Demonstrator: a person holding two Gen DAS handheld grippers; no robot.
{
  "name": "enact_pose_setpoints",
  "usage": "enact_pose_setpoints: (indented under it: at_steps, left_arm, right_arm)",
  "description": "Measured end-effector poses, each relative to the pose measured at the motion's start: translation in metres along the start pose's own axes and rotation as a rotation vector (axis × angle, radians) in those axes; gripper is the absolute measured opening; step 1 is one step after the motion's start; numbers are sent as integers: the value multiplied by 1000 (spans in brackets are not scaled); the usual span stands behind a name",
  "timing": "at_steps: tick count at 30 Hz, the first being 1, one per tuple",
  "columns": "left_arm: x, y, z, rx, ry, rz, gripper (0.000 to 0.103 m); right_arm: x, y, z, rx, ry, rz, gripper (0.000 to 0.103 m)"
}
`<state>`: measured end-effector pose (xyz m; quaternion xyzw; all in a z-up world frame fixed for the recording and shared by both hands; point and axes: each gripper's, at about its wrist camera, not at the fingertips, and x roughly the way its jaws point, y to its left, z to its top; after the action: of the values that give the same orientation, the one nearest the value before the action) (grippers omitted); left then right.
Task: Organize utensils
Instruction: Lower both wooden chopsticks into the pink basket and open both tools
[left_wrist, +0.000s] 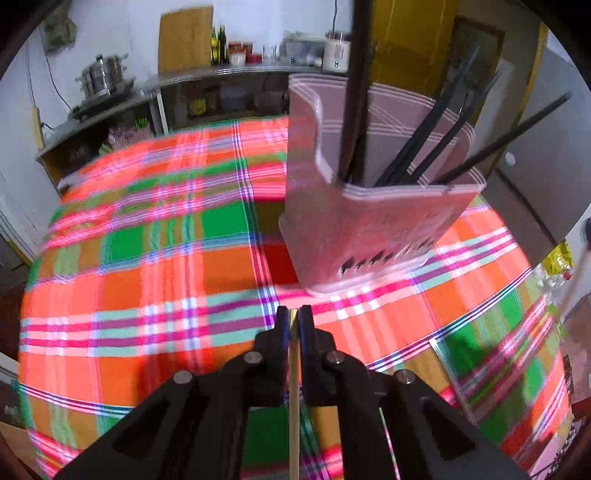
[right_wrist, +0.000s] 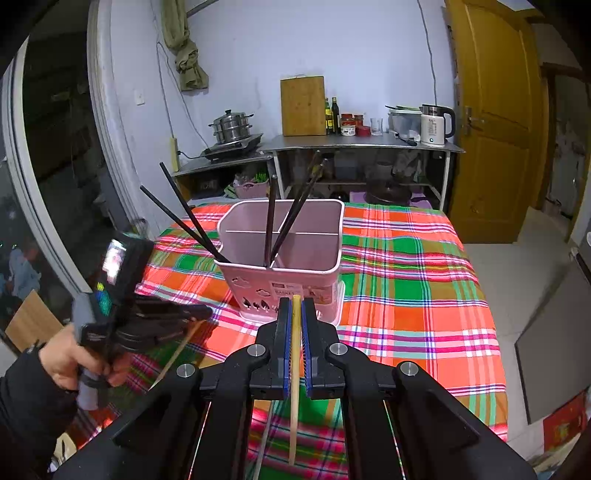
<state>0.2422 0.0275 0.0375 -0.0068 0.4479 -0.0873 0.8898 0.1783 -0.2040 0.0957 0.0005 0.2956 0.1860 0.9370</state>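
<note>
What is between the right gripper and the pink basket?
Only bare plaid tablecloth lies between the right gripper, shut on a wooden chopstick, and the pink basket; the right wrist view shows it.

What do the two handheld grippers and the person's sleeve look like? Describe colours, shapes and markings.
Both the left gripper and the right gripper are black, with angular linkage arms, round silver pins and blue ribbed pads. A lit camera screen sits on the left one. The sleeve is black.
</note>
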Motion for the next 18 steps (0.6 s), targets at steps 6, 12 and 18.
enact_pose_setpoints:
  at_steps: [6,12,18]
  left_arm:
    - [-62,0,15,3,-138,-13,6]
    - [-96,-1,21,0,-205,-37,6]
    - [-122,-12,26,13,-253,-66,6]
  right_arm:
    - [-4,2,3,4,-19,-2,5]
    - [-11,3,5,11,-39,-2,5]
    - [-24,7,13,19,-86,-1,5]
